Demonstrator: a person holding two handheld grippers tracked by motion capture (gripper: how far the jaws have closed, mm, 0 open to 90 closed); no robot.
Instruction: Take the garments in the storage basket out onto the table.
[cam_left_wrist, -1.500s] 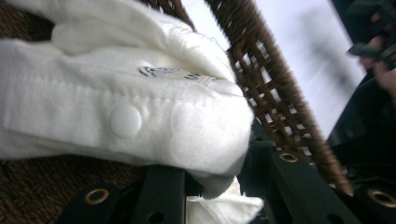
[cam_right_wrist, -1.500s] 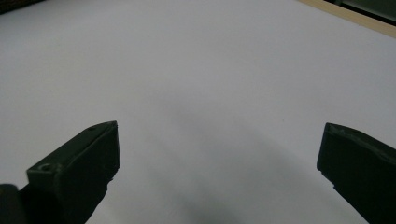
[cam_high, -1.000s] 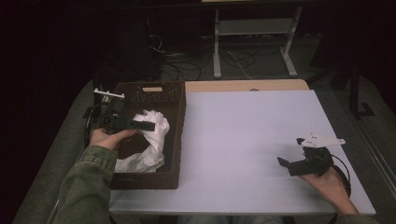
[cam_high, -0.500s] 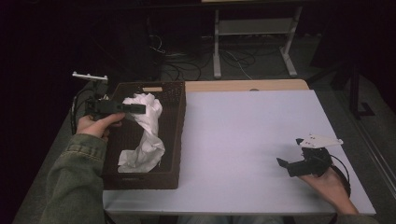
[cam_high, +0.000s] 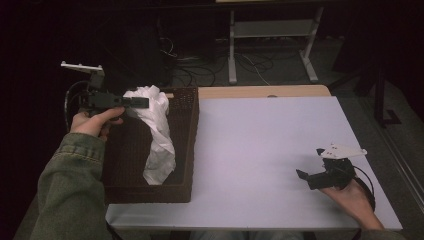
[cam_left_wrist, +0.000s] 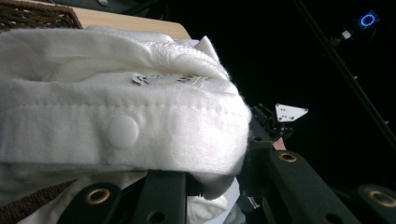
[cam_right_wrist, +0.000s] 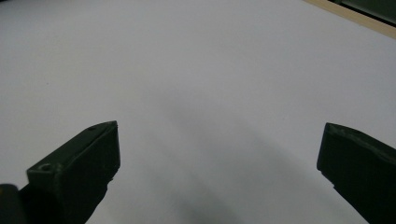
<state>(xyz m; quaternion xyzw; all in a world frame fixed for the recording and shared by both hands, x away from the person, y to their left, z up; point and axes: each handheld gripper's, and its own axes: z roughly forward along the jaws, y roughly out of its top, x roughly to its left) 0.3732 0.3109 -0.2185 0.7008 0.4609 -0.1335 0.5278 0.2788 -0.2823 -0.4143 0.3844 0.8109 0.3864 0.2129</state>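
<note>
A white garment (cam_high: 157, 132) with a snap button (cam_left_wrist: 122, 132) hangs from my left gripper (cam_high: 141, 102), which is shut on its top edge. The cloth drapes down into a dark brown wicker basket (cam_high: 192, 145) at the table's left side, its lower end resting on the basket floor. In the left gripper view the garment (cam_left_wrist: 116, 116) bulges over the black jaws of my left gripper (cam_left_wrist: 205, 186). My right gripper (cam_high: 304, 176) rests low over the white table (cam_high: 260, 140) near its front right corner. In the right gripper view my right gripper (cam_right_wrist: 219, 149) is open, with bare table between the jaws.
A wooden strip (cam_high: 260, 91) runs along the table's far edge. Behind it are a metal stand (cam_high: 270, 45) and cables (cam_high: 185, 55) on the dark floor. A person's green sleeve (cam_high: 70, 195) reaches in at the lower left.
My left gripper has risen and drifted left, lifting the white garment so it stretches up out of the basket. The right gripper has stayed put.
</note>
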